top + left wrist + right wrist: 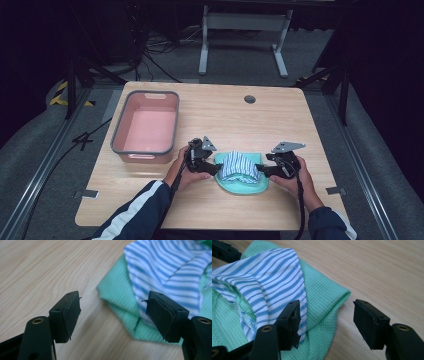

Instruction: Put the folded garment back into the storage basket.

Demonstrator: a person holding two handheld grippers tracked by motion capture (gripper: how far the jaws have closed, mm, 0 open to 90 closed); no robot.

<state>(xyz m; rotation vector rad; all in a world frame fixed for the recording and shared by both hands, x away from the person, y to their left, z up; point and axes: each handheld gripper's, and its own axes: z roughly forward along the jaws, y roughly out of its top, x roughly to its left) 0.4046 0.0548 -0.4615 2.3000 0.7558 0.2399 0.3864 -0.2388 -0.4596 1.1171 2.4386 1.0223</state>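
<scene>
Overhead looks down; gripper views close, sharing cloths (160,272).

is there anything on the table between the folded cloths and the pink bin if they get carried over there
Nothing visible blocks that path. The striped cloth lies on the green cloth, and bare wooden table separates them from the pink bin. The left tongs and the hand holding them sit on that side of the cloths, open, as are the right tongs.

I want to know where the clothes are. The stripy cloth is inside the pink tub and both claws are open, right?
Not quite. The stripy cloth lies on the green cloth on the table, not in the pink tub; the high view shows it. Both claws are open.
</scene>
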